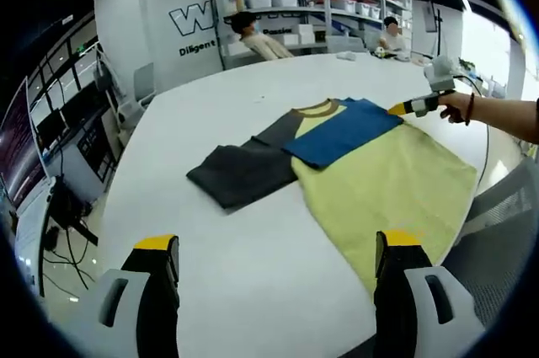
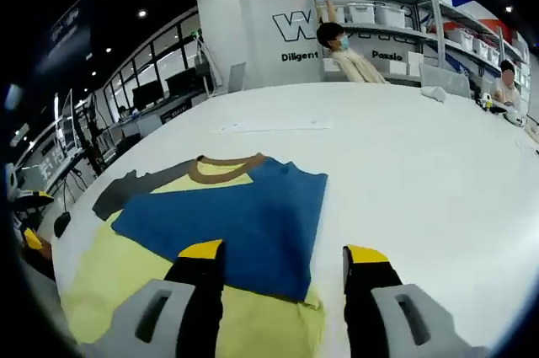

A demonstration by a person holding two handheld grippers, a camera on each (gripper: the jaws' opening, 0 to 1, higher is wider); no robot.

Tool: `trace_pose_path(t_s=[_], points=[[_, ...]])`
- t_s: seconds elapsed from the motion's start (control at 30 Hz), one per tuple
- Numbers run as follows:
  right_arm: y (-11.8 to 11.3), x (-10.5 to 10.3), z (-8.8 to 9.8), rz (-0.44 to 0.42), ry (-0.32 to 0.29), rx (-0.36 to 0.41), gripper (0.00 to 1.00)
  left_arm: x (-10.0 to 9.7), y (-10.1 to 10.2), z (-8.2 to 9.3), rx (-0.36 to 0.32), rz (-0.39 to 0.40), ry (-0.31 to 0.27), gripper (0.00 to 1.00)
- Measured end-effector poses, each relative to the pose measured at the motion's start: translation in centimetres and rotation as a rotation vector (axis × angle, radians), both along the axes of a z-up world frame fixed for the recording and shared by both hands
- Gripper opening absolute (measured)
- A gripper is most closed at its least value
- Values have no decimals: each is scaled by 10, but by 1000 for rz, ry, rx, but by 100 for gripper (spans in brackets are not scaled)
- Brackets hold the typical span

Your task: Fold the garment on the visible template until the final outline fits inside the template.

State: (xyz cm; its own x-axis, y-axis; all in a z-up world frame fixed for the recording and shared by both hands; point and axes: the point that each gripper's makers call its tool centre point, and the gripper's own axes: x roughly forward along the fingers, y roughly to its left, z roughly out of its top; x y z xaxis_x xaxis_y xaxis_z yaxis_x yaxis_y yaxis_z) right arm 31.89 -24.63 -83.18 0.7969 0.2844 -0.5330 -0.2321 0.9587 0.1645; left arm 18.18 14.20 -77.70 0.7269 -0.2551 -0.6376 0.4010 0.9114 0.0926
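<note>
Garment: a short-sleeved shirt lies flat on the white table; its body is pale yellow with a brown collar.
Blue sleeve: the blue sleeve is folded inward over the yellow chest, just below the collar.
Grey sleeve: the dark grey sleeve lies spread out flat on the table, away from the body.
Template: I cannot make out any marked outline on the table in either view.
Left gripper view: shows the whole shirt from the hem side, grey sleeve nearest the middle, and the right gripper held by a hand at the far edge of the blue fold.
Right gripper view: looks from just above the blue fold; the grey sleeve is a small strip at the far left, and a yellow jaw tip of the left gripper peeks in at the left edge.
Left gripper: its jaws stand wide apart over bare table and the hem corner, holding nothing.
Right gripper: jaws are spread, straddling the blue sleeve's edge, gripping nothing; whether they touch the cloth I cannot tell.
Surroundings: two people sit at the far end of the table in front of shelving with white bins; a wall carries dark lettering.
</note>
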Motion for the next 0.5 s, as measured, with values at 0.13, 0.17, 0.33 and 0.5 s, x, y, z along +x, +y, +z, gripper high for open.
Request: trace_pose_path(t_s=[0.13, 0.17, 0.33, 0.5], points=[[11, -8, 9, 21, -5, 34, 84, 3, -1, 1, -11, 4, -1, 97], [12, -10, 10, 20, -3, 35, 87, 6, -1, 1, -15, 6, -4, 96], [22, -25, 19, 56, -20, 18, 98, 11, 0, 1, -26, 15, -6, 96], [29, -43, 27, 76, -23, 40, 99, 17, 7, -1, -38, 35, -2, 95]])
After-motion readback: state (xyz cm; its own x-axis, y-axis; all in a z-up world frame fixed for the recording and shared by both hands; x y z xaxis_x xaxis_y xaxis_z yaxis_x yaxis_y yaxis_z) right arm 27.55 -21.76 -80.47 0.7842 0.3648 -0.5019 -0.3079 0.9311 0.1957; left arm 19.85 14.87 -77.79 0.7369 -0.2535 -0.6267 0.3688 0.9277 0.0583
